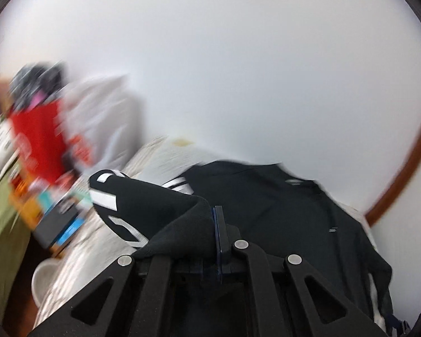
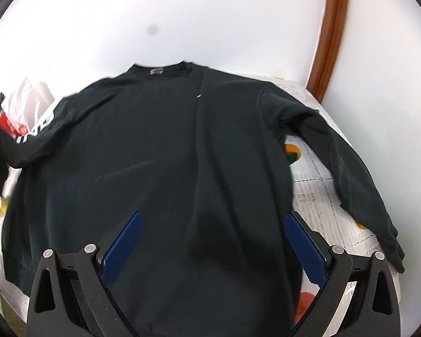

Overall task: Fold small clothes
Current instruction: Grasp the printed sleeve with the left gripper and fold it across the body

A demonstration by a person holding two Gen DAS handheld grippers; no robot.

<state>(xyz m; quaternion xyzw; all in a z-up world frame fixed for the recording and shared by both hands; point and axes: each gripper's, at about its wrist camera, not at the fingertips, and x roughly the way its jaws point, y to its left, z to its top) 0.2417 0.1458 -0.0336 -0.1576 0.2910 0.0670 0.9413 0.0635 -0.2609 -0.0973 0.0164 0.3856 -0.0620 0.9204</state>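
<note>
Left tool point(image 1: 219, 224): jaws closed tight on the cuff end of the sleeve point(image 1: 143, 205), the one with white stripes, which is lifted clear and drapes over the tool's near side. Only a small bite of cloth appears to be caught; judged risk, it slips out when the sleeve is carried across the body.

Right tool point(image 2: 210, 241): jaws spread wide, holding nothing, hovering over the lower middle of the black sweatshirt point(image 2: 165, 146). If it comes down without pinning the cloth, the pull from the left side could drag the whole garment sideways and crease it.

The sweatshirt lies flat, front up, neck toward the far edge of the surface point(image 2: 314, 185), which has a printed cover. The plain sleeve point(image 2: 348, 168) runs toward the right edge and may slide off.

Far left corner: a blurred pile of clothes point(image 1: 42, 129); a wide swing of the striped sleeve could catch it.
</note>
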